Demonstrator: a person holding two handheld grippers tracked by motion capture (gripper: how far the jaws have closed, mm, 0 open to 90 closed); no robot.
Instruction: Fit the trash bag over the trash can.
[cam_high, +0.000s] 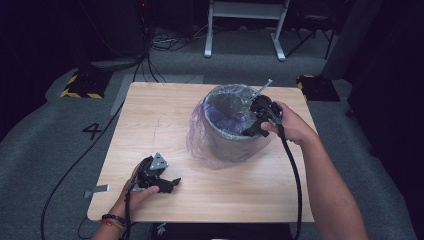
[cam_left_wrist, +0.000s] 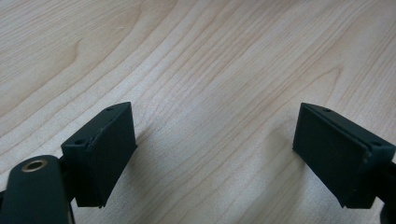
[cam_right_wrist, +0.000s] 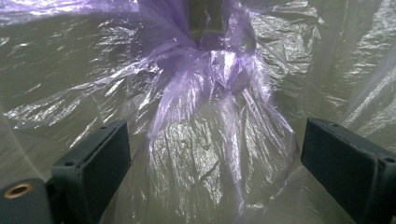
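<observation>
While the left gripper (cam_high: 167, 184) rests low on the bare wooden table (cam_high: 160, 115) near its front-left corner, jaws spread wide with nothing between them, the work in hand sits on the other side: a grey bin (cam_high: 231, 131) lined with a thin purple bag (cam_high: 199, 131). That bin stands upright, right of the table's middle and toward the far edge. From the high view the bag looks already dropped inside, with its mouth folded over the rim and loose plastic hanging down the outside on the left. The right gripper (cam_high: 254, 129) is held at the near-right part of the rim, angled toward the bin's wall; its jaws stand apart, and in the right gripper view a gathered bunch of the purple plastic (cam_right_wrist: 210, 88) lies ahead of them and between their lines, not yet pinched. So the lining seems largely done: bag in, rim covered. What appears left is tidying, taking up the slack film on the side, pulling it snug around the rim or smoothing it down. Whether the bag reaches the bottom inside cannot be told from these views. The left hand looks idle, well apart from the bin.
</observation>
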